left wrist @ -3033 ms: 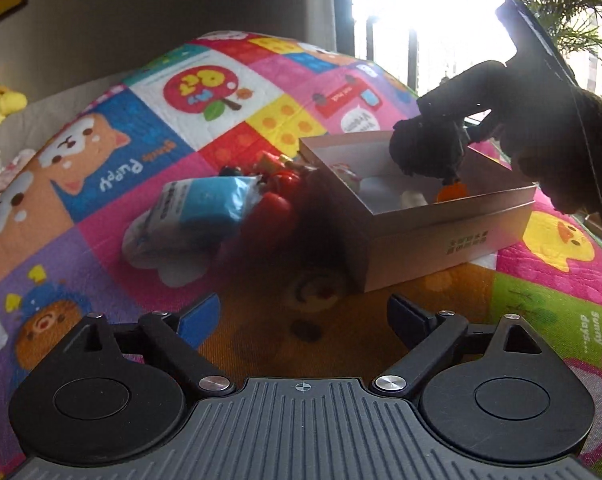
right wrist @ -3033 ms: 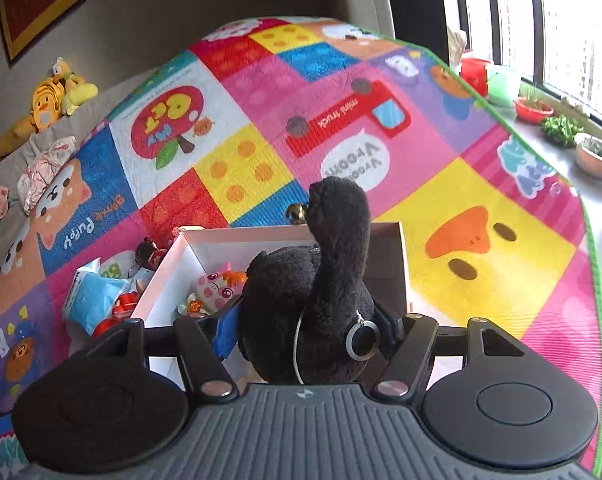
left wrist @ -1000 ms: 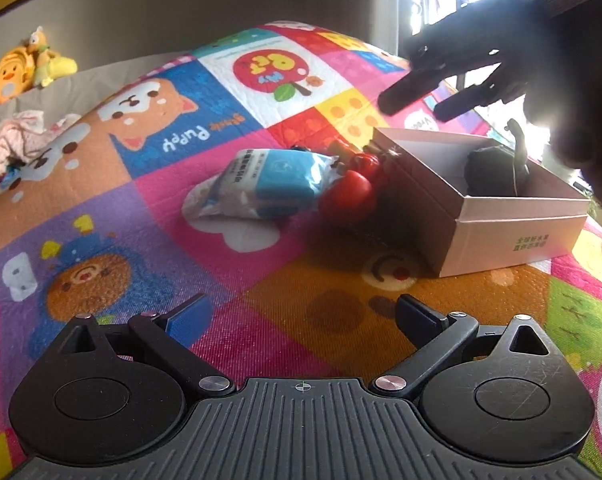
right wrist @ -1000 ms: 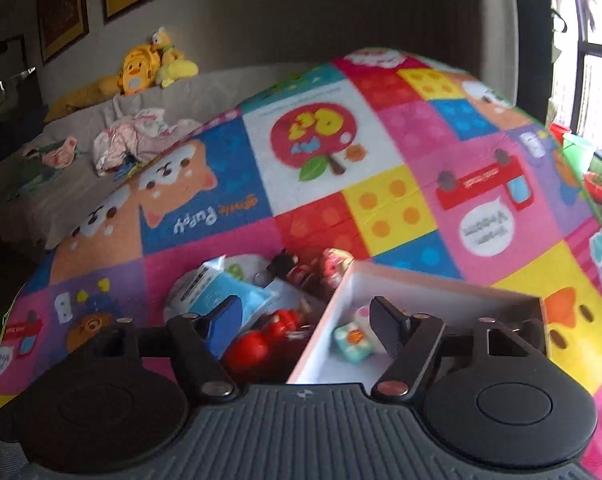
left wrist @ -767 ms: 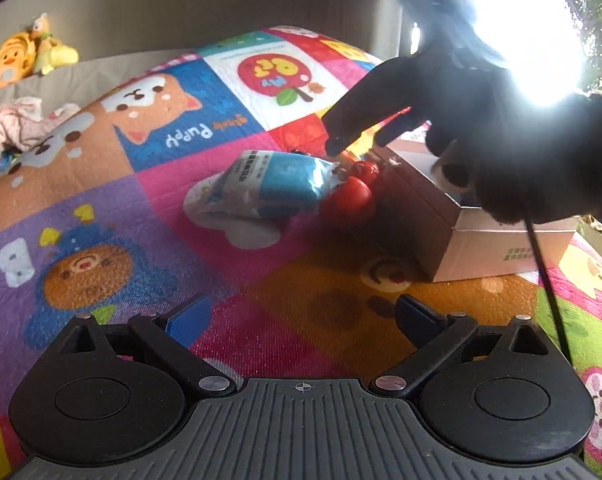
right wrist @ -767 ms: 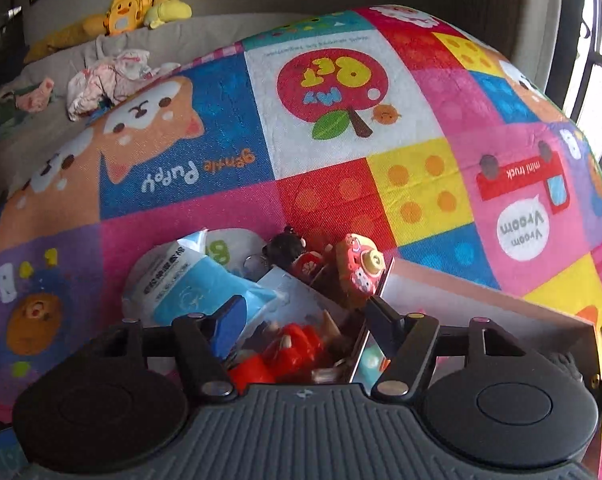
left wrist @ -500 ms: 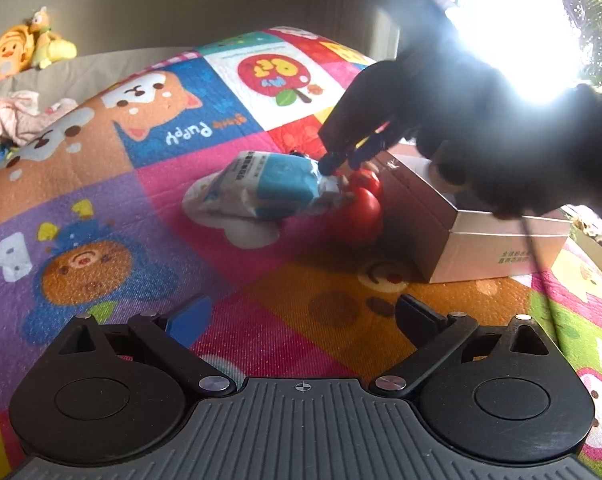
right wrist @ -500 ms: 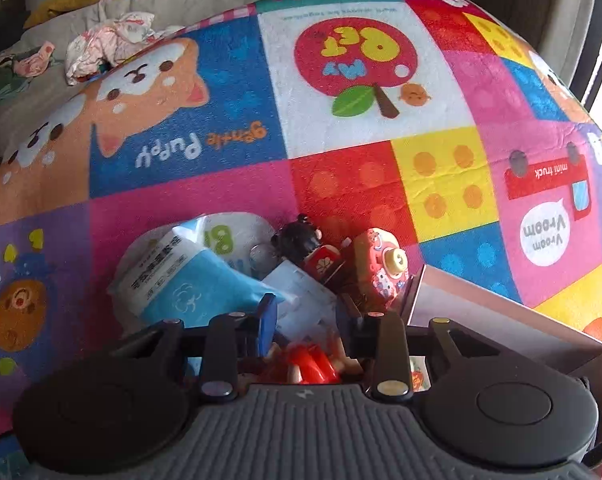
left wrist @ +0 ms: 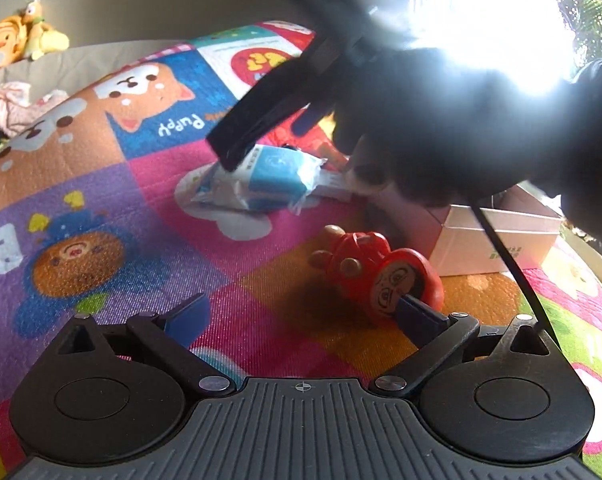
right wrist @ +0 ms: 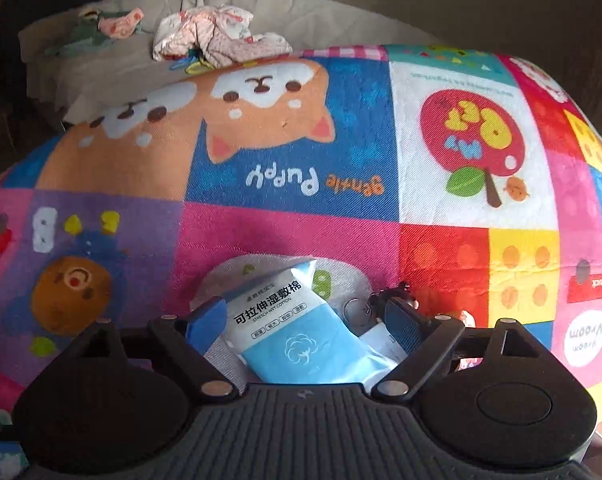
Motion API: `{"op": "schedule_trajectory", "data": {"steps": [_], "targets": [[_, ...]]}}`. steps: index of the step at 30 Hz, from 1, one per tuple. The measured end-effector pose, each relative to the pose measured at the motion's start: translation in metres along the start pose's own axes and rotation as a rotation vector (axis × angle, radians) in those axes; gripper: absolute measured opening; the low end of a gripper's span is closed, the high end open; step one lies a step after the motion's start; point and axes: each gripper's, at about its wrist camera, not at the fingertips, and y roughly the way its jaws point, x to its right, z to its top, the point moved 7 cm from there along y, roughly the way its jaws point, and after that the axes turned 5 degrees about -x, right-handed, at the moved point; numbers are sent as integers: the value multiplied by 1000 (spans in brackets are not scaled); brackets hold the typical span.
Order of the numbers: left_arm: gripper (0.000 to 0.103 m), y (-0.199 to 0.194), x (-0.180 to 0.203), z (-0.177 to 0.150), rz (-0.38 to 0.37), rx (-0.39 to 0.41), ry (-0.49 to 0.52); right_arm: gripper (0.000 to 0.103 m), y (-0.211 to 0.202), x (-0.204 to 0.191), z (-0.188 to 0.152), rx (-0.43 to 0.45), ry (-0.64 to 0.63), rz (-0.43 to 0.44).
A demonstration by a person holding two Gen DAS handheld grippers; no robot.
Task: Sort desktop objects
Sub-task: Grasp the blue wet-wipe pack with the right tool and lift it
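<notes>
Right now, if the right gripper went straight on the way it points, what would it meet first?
Most likely the blue-and-white plastic pack of cotton pads: it lies between the opening jaws of the right gripper, unpinched. Depth is uncertain; the colourful cartoon play mat lies beneath.

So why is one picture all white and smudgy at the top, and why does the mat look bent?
Left wrist view: window glare washes out the top right, and the right gripper, dark against that light, is smeared with blur. Right wrist view: even light, the blue packet sharp, but the fisheye lens bulges the play mat like a dome.
</notes>
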Motion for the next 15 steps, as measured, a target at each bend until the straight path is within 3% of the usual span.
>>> {"op": "schedule_trajectory", "data": {"steps": [3,6,7,10,13,15], "targets": [[102,1,-4,0,-10,-5,-24,87,13,0,-6,-68,70,95],[102,0,-2,1,-18,-4,-19,55,0,-9,-22,-134,110,222],[102,0,-1,0,-20,-3,-10,51,-9,-12,-31,-148,129,262],[102,-4,8,-1,-41,11,38,49,-40,-23,-64,-170,166,353],[102,-6,20,-6,-74,-7,92,48,-72,-26,-92,-139,155,364],[102,-8,27,-11,-83,-19,128,48,-98,-21,-104,-74,169,360]]}}
